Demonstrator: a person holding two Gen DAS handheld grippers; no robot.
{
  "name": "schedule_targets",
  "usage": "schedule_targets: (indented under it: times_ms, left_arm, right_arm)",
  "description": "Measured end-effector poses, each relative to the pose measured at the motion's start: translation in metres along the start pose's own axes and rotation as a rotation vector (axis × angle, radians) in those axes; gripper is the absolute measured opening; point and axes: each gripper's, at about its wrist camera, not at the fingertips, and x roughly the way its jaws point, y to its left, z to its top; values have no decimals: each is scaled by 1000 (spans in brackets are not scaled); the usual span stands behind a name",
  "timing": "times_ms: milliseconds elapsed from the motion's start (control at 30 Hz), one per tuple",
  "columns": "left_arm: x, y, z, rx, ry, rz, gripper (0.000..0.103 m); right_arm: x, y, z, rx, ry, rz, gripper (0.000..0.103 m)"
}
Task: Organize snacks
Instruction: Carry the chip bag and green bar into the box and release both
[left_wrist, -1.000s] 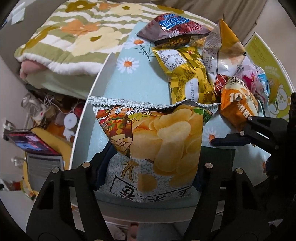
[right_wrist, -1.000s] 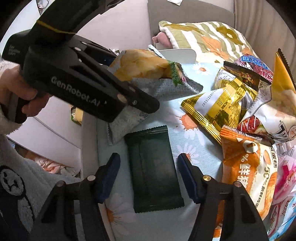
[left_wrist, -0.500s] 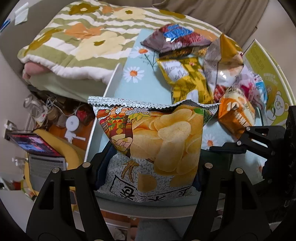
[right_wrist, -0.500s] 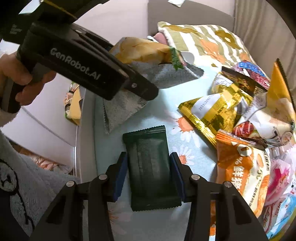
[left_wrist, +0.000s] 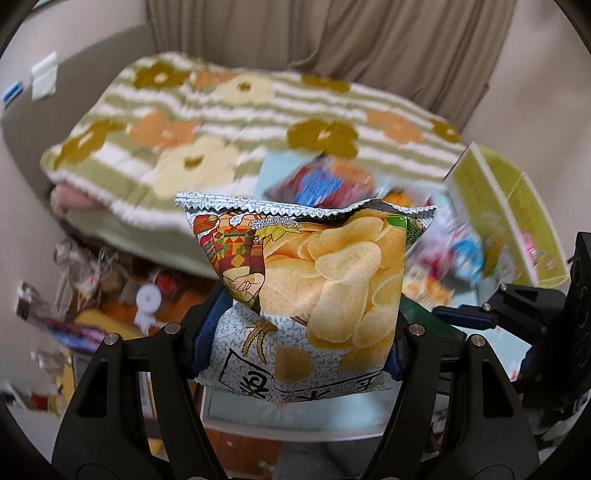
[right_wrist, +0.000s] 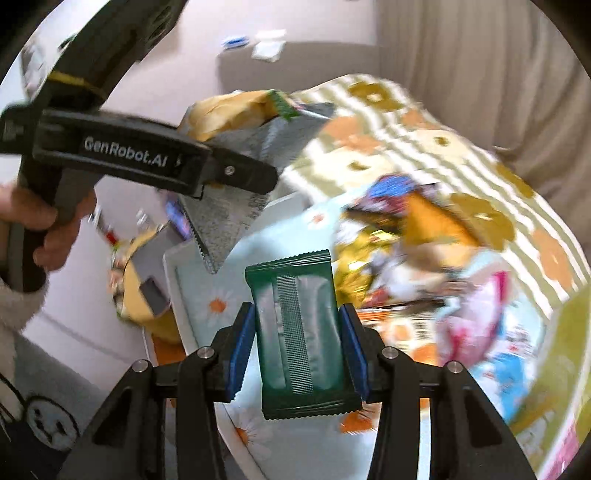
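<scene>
My left gripper (left_wrist: 297, 332) is shut on a potato chip bag (left_wrist: 314, 291) with a silver crimped top, held upright in the air. In the right wrist view the same chip bag (right_wrist: 236, 147) hangs from that gripper at upper left, a hand on its handle. My right gripper (right_wrist: 297, 354) is shut on a dark green packet (right_wrist: 295, 328), its blue pads pressing both long sides, lifted above the daisy-print table (right_wrist: 207, 295). A blurred pile of snack bags (right_wrist: 406, 236) lies on the table beyond. The right gripper's finger (left_wrist: 465, 317) shows at the right of the left wrist view.
A striped floral blanket (left_wrist: 229, 122) lies behind the table, with curtains (left_wrist: 369, 44) beyond. A yellow-green box (left_wrist: 506, 206) stands at the right. Clutter and cables (left_wrist: 110, 288) sit on the floor to the left. A sleeve (right_wrist: 14, 325) is at the lower left.
My right gripper closed on the green packet and lifted it off the table. My left gripper rose with the chip bag, so the table and snack pile sank and blurred.
</scene>
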Motion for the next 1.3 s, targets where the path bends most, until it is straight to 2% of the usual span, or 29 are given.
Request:
schedule_targets:
  times_ms: [167,300,500,667,800,933,1167,1267,1300]
  left_arm:
    - [-18,-34,36,78,-71,-67,67]
    - [-30,-77,61,137,-118,-126,67]
    - [-24,-157,80,210,-146,-188,67]
    - [-8,-232,85,225,-131,-254,67]
    - [15,-290,85,239,-93,-285,67]
    - [43,-340,74,258,-19,-290,67]
    - [86,-388,52,297,95,-261,67]
    - [99,-401,47,329,144,-293,73]
    - [101,-404,45,345,156,-290,80]
  right_arm:
    - [-51,-27,8,135,-65,-122,42]
    - [-98,-55,0,261,-131,-194,42]
    - [-156,-112,-28,396,-193,-287,42]
    - [-192,-155,-60,462,-191,-352,42]
    - [-216,-191,-87,528,-187,-397,42]
    - [-236,-218,-115,627,-203,-387,42]
    - [-241,-245,-140,709,-203,-347,42]
    - [-241,-245,-146,723,-208,-344,42]
    - [-240,-248,-148,728,-208,-345,42]
